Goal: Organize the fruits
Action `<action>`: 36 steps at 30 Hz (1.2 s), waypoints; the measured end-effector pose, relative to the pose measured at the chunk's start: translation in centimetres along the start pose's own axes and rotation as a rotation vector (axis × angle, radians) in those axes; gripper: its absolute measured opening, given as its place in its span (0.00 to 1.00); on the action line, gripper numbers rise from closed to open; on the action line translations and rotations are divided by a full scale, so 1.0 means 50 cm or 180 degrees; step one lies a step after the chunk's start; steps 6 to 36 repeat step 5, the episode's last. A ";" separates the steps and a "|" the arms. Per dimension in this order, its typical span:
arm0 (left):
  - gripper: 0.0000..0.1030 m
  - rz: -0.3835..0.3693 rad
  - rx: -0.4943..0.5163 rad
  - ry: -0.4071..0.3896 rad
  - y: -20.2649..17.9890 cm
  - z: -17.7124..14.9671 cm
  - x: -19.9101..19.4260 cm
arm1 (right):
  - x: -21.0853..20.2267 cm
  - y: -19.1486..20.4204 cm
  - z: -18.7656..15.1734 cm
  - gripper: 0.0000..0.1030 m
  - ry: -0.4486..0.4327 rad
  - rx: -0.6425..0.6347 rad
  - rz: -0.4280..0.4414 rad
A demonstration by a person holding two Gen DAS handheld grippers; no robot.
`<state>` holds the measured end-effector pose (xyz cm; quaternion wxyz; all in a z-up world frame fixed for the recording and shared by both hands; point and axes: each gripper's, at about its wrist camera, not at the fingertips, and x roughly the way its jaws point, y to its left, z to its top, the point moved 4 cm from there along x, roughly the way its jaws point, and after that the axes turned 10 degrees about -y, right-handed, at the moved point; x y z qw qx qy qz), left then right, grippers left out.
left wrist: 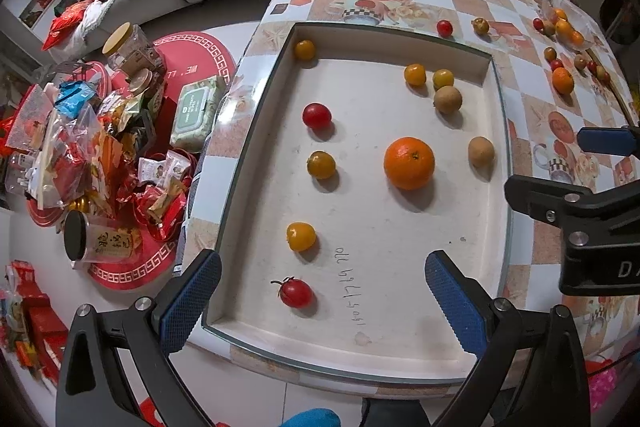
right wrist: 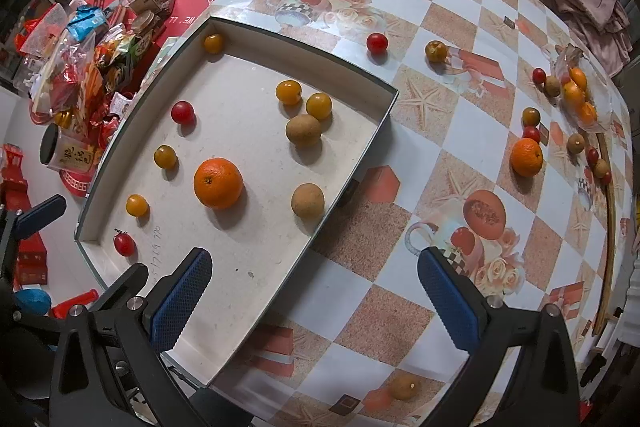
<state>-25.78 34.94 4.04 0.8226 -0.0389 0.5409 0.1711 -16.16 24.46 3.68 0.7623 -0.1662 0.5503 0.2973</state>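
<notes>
**Over the tray, both grippers empty**

Over the shallow white rectangular tray (left wrist: 496,99) we hover, left gripper (left wrist: 322,303) and right gripper (right wrist: 314,303) both spread wide, empty. Next pick (our guess): the loose orange tangerine (right wrist: 527,157) on the checkered tablecloth (right wrist: 400,187).

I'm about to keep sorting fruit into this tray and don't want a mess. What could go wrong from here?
1. The round fruit may roll: the big orange lies loose in the tray, so a nudge could send it into the small ones nearby.
2. The cherry tomato looks soft; tight jaws might burst it.
3. Loose fruit by the plastic bag lies close to the table's far edge and could roll off if bumped.
</notes>
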 end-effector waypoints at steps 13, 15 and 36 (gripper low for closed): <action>0.99 0.0003 -0.0044 -0.0002 0.007 -0.003 0.002 | 0.001 0.003 -0.003 1.00 0.0007 -0.0004 -0.0006; 0.99 0.0003 -0.0044 -0.0002 0.007 -0.003 0.002 | 0.001 0.003 -0.003 1.00 0.0007 -0.0004 -0.0006; 0.99 0.0003 -0.0044 -0.0002 0.007 -0.003 0.002 | 0.001 0.003 -0.003 1.00 0.0007 -0.0004 -0.0006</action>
